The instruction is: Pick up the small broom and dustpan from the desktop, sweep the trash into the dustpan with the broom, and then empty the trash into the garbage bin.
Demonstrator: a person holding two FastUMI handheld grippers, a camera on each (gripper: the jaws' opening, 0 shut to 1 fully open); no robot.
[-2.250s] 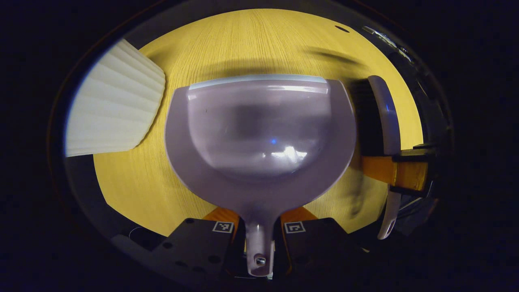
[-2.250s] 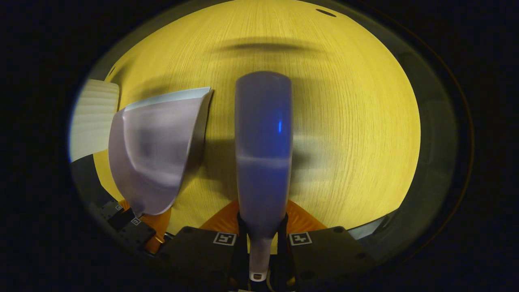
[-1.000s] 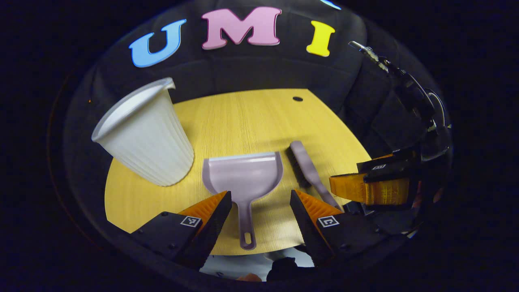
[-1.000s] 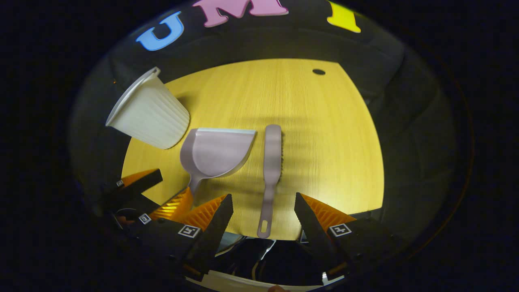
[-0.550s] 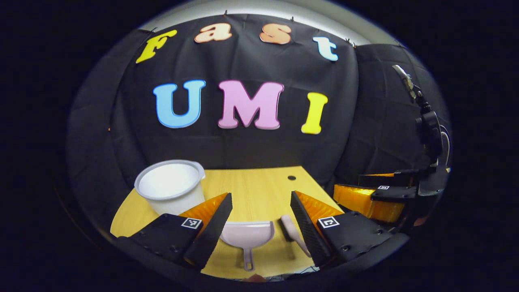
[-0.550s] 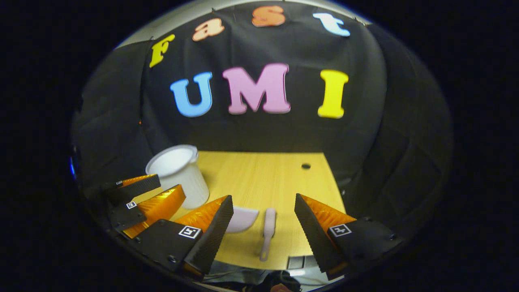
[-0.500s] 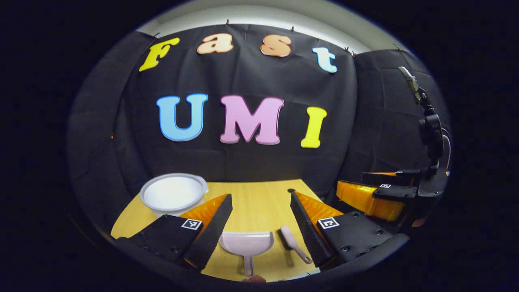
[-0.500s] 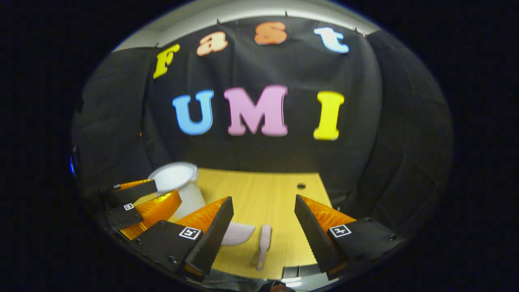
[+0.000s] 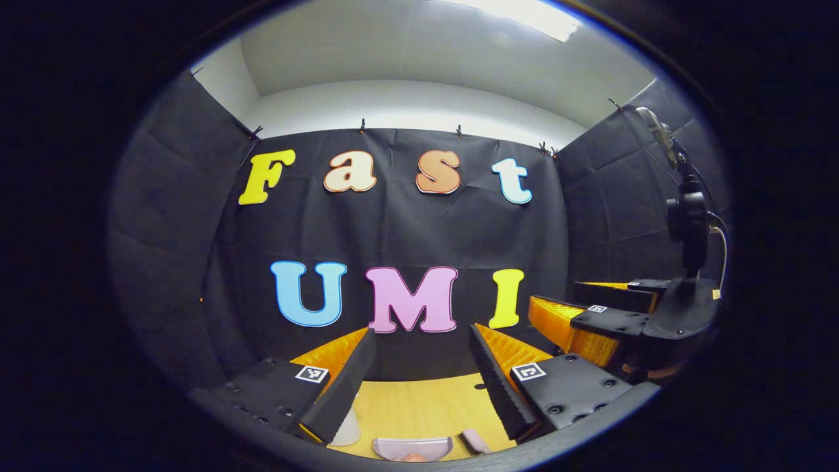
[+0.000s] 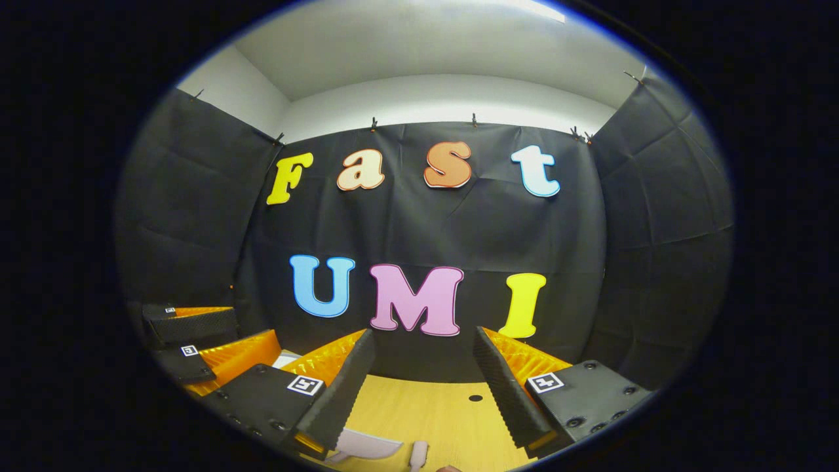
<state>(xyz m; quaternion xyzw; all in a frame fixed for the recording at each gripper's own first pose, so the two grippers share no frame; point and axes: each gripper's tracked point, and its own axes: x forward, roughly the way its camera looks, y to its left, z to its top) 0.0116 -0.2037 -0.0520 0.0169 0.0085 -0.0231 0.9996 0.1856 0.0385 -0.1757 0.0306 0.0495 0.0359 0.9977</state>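
Note:
The pale lilac dustpan (image 9: 413,448) lies flat on the yellow wooden desktop (image 9: 419,406), low in the left gripper view. The matching small broom (image 9: 475,440) lies just to its right. My left gripper (image 9: 419,331) is open, raised well above and behind them, pointing at the booth wall. In the right gripper view the dustpan (image 10: 364,444) and broom (image 10: 418,453) peek out at the bottom edge. My right gripper (image 10: 423,333) is open too, with nothing between its fingers. The white garbage bin (image 9: 346,429) is mostly hidden behind a left finger.
The right gripper (image 9: 557,295) hangs off to the right in the left gripper view. The left gripper (image 10: 252,331) sits at the left of the right gripper view, in front of the bin (image 10: 285,359). A small round hole (image 10: 476,398) marks the desktop's far side.
Both grippers let go of the dustpan and broom, opened, drew back from the desk and tilted up toward the wall. The two tools now lie side by side on the desktop.

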